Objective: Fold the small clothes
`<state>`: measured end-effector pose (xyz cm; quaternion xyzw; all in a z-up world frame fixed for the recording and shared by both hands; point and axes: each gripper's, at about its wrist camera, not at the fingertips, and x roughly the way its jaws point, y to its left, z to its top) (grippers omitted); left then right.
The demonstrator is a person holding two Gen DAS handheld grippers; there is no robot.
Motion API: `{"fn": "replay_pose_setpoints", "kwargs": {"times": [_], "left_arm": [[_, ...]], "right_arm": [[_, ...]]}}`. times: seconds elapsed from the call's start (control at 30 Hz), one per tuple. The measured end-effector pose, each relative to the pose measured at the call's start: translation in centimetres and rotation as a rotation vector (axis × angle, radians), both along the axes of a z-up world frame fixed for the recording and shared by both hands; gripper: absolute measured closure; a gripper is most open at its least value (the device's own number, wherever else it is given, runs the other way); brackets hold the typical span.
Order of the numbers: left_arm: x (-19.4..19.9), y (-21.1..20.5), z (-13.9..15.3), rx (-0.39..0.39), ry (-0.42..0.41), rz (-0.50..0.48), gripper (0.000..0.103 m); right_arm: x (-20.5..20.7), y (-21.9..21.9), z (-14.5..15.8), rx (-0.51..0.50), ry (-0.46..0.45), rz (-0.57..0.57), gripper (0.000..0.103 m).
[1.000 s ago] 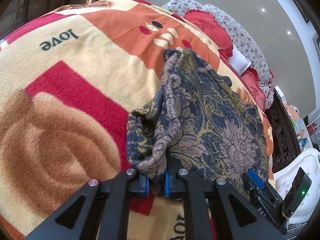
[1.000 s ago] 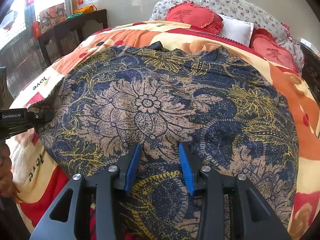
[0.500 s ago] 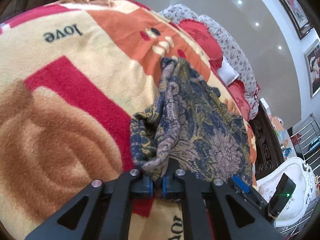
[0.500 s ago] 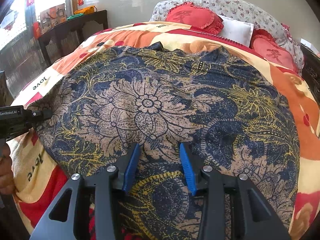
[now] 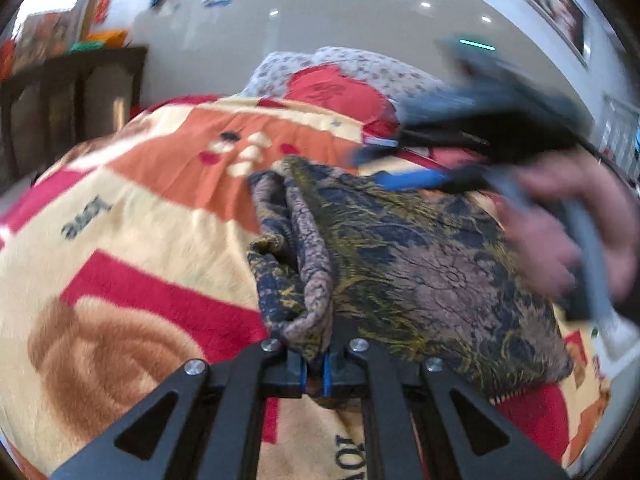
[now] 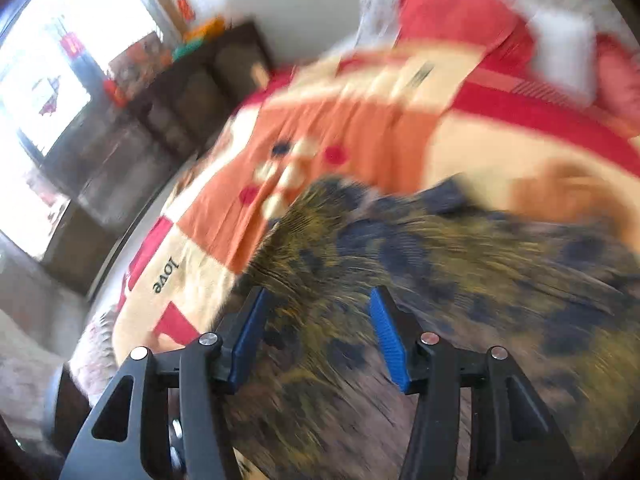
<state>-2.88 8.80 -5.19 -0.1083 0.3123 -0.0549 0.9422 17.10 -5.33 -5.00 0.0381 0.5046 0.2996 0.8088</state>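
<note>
A: What is differing from half a second ago?

B: Both wrist views are now smearing with motion. The right gripper (image 6: pixel 318 334), which was resting low over the middle of the floral garment (image 5: pixel 432 276), is now appearing high in the left wrist view, above the cloth's far edge, with the person's right hand (image 5: pixel 568 236) wrapped around its handle. Its own camera is tilting, so the dark wooden cabinet (image 6: pixel 188 100) and the bright window (image 6: pixel 52 92) are filling its left side.

A: And the left gripper (image 5: pixel 315 370)?

B: It is still pinching the bunched corner of the garment between its blue pads (image 5: pixel 302 374), jaws drawn nearly together on the fabric. It is pointing level along the bed, toward the red cushion (image 5: pixel 332 92) at the head.

A: How are the right jaws standing?

B: Spread wide, blue pads well apart, holding nothing, with the cloth blurring beneath them.

A: Where is the garment lying?

B: On the "love" blanket (image 5: pixel 132 236), spread to the right of the held corner, its left edge gathering into a rolled fold running away from the left gripper.
</note>
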Motion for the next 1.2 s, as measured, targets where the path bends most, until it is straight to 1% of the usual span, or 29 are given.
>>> {"fn": "replay_pose_setpoints", "kwargs": {"times": [0.07, 0.13, 0.27, 0.33, 0.47, 0.53, 0.67, 0.77, 0.87, 0.93, 0.97, 1.0, 1.03, 1.07, 1.13, 1.2], "left_arm": [[-0.3, -0.6, 0.2, 0.021, -0.019, -0.027, 0.099], [-0.3, -1.3, 0.4, 0.019, -0.028, -0.054, 0.099], [0.0, -2.4, 0.8, 0.014, -0.038, -0.093, 0.099], [0.2, -2.7, 0.8, 0.005, -0.034, -0.104, 0.099], [0.5, -3.0, 0.7, 0.000, -0.028, -0.125, 0.099], [0.4, -3.1, 0.6, -0.002, -0.028, -0.128, 0.099], [0.5, -3.1, 0.3, -0.002, -0.026, -0.131, 0.099], [0.5, -3.0, 0.3, 0.003, -0.029, -0.131, 0.099], [0.4, -3.1, 0.2, 0.010, -0.033, -0.132, 0.099], [0.3, -3.1, 0.2, 0.010, -0.033, -0.132, 0.099], [0.3, -3.1, 0.2, 0.011, -0.034, -0.131, 0.099], [0.3, -3.1, 0.2, 0.011, -0.033, -0.131, 0.099], [0.3, -3.1, 0.2, 0.010, -0.032, -0.131, 0.099], [0.3, -3.0, 0.2, 0.004, -0.029, -0.131, 0.099], [0.4, -2.8, 0.3, -0.010, -0.017, -0.130, 0.099], [0.7, -2.4, 0.4, -0.044, 0.008, -0.130, 0.099]], "right_arm": [[2.9, 2.1, -0.5, 0.048, 0.045, -0.009, 0.078], [4.9, 3.7, -1.2, 0.071, 0.107, 0.011, 0.078], [7.9, 6.4, -3.5, -0.001, 0.281, 0.032, 0.078], [8.0, 7.4, -3.7, -0.041, 0.295, 0.046, 0.078], [7.8, 9.8, -3.2, -0.131, 0.256, 0.124, 0.078], [7.7, 10.7, -3.2, -0.178, 0.237, 0.146, 0.078], [7.2, 12.7, -3.3, -0.214, 0.216, 0.178, 0.075], [6.7, 14.5, -4.1, -0.352, 0.166, 0.223, 0.075], [6.7, 16.4, -5.0, -0.512, 0.109, 0.223, 0.076], [6.6, 17.0, -5.1, -0.556, 0.077, 0.225, 0.078], [6.5, 17.3, -5.1, -0.573, 0.060, 0.230, 0.085], [6.5, 17.6, -5.1, -0.592, 0.041, 0.236, 0.101], [6.6, 17.6, -5.1, -0.600, 0.036, 0.230, 0.103], [6.7, 17.4, -5.1, -0.584, 0.045, 0.219, 0.103], [7.1, 16.7, -4.8, -0.538, 0.062, 0.209, 0.103], [7.5, 15.6, -4.4, -0.483, 0.074, 0.197, 0.103]]}}
